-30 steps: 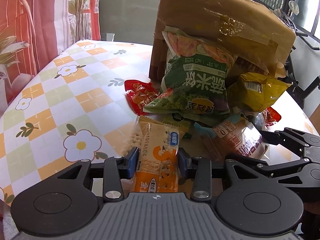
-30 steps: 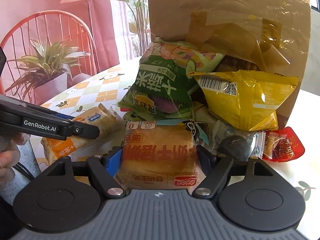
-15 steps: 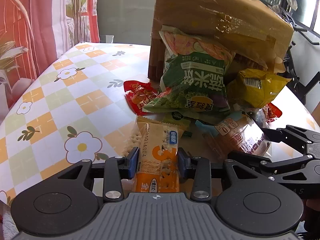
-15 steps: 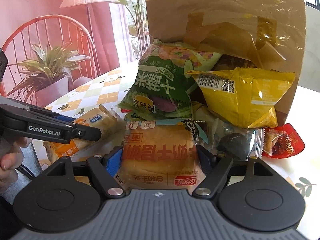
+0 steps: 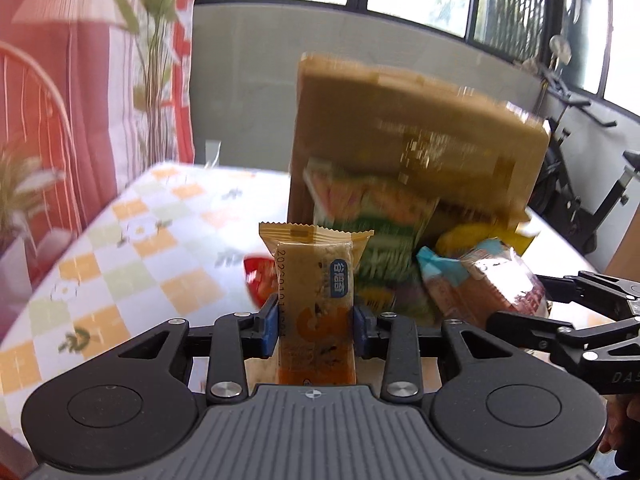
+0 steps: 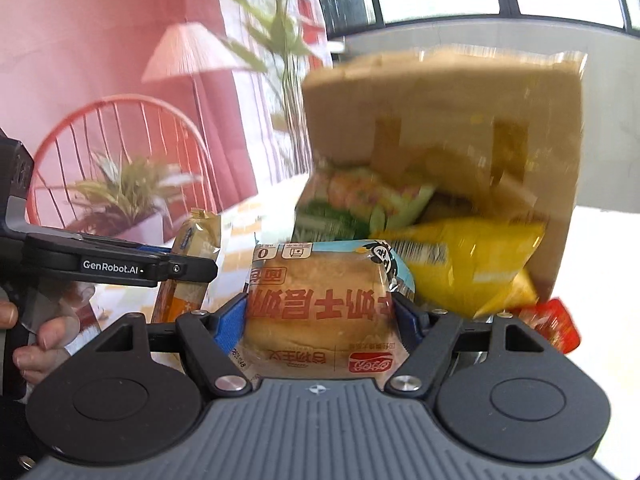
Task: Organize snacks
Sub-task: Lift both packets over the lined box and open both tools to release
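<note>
My left gripper (image 5: 316, 320) holds an orange cracker pack (image 5: 314, 280) upright and clear of the table. Its jaws are still closing, and the blue pads press the pack's sides. In the right wrist view the cracker pack (image 6: 196, 236) shows in the left gripper (image 6: 188, 268) at the left. My right gripper (image 6: 320, 316) is shut on a wrapped bread bun pack (image 6: 320, 304), which is also lifted. That bun pack (image 5: 492, 280) and the right gripper (image 5: 560, 312) appear at the right of the left wrist view.
Behind stands a tipped cardboard box (image 5: 420, 132) with a green snack bag (image 5: 380, 216), a yellow bag (image 6: 460, 264) and red packets (image 6: 552, 324) spilling from it. The table has a checked flower cloth (image 5: 140, 260). A person's fingers (image 6: 36, 344) hold the left gripper. A red chair and a plant stand at the left.
Both grippers have risen and tilted up, lifting the cracker pack and the bun pack off the table. The left jaws have tightened on the cracker pack.
</note>
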